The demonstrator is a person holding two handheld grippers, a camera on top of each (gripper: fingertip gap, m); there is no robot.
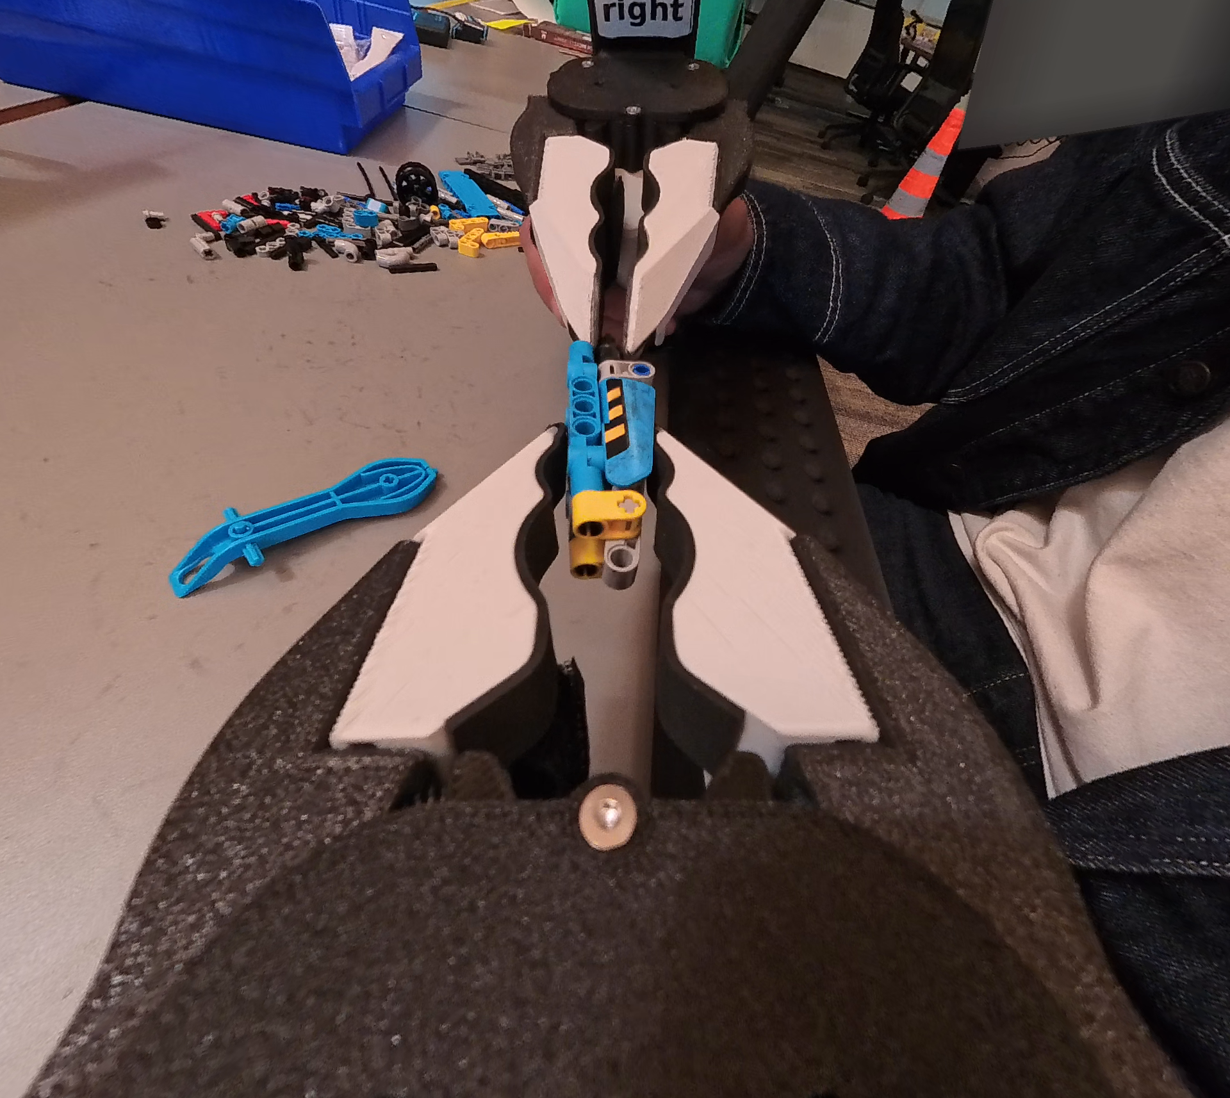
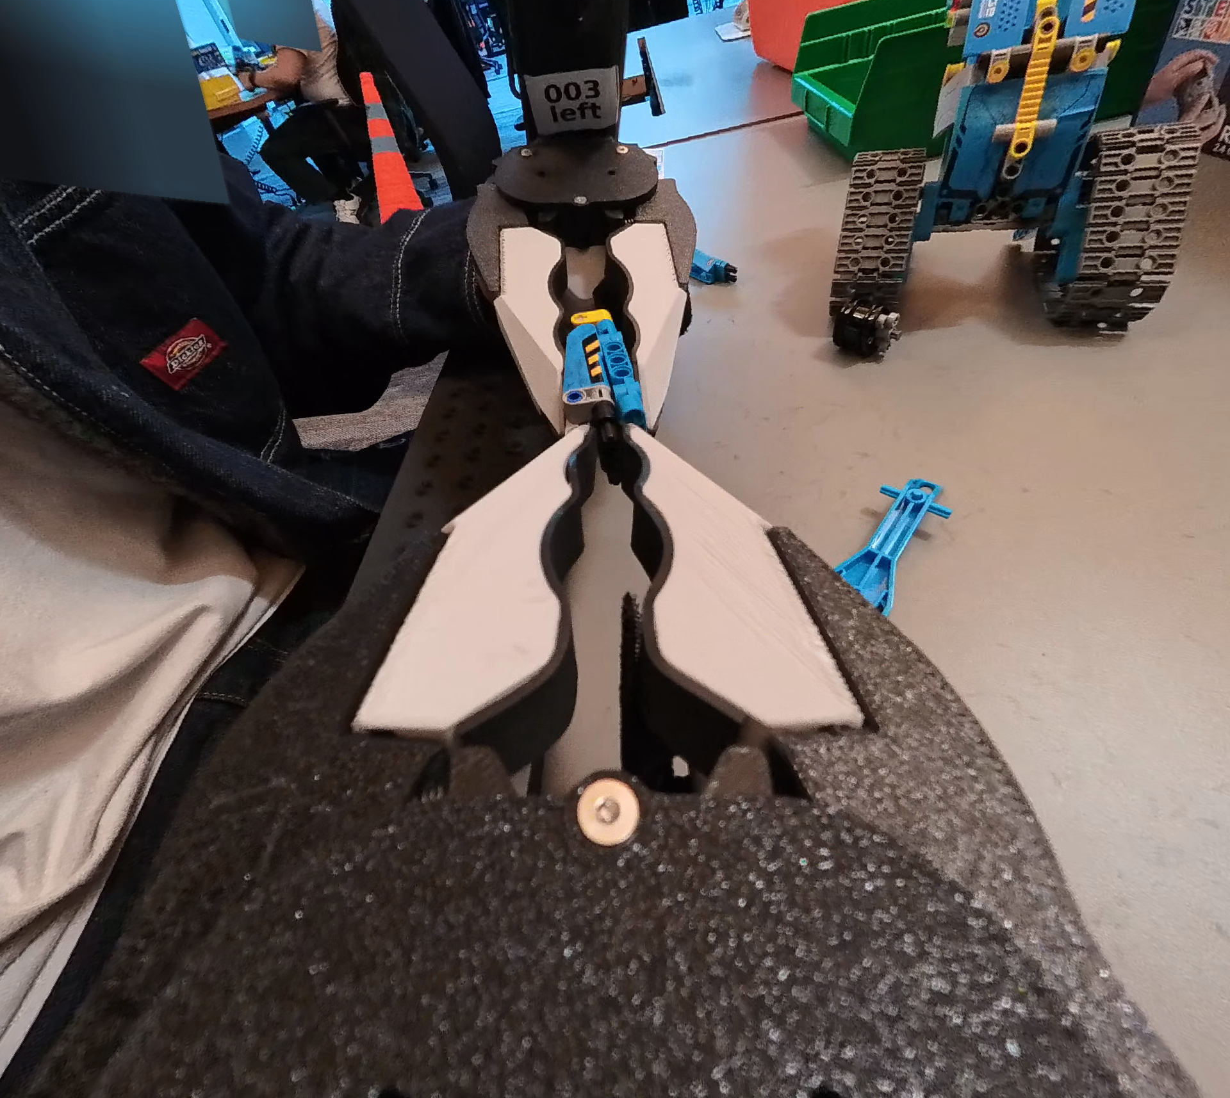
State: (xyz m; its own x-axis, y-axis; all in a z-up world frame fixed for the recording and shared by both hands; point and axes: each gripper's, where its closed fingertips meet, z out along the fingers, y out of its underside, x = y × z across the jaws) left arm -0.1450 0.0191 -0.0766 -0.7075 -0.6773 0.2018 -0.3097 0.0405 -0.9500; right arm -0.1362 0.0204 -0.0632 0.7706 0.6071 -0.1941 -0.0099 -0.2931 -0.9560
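My left gripper (image 1: 607,442) is shut on a small brick assembly (image 1: 609,434): blue beams, a blue panel with yellow and black stripes, a yellow connector and grey connectors. My right gripper (image 1: 607,342) faces it tip to tip and is shut on a black pin (image 1: 606,350) at the assembly's far end. In the right wrist view, my right gripper (image 2: 611,435) pinches the black pin (image 2: 609,448). The left gripper (image 2: 602,394) beyond it holds the assembly (image 2: 599,367). Both are held above the table edge.
A loose blue curved piece (image 1: 299,517) lies on the grey table and also shows in the right wrist view (image 2: 892,540). A pile of small pieces (image 1: 346,227) and a blue bin (image 1: 200,34) lie farther back. A tracked model (image 2: 1012,167), a green bin (image 2: 865,68) and a person's denim sleeve (image 1: 965,281) are near. Both grippers' tips are close together, under 4 cm apart.
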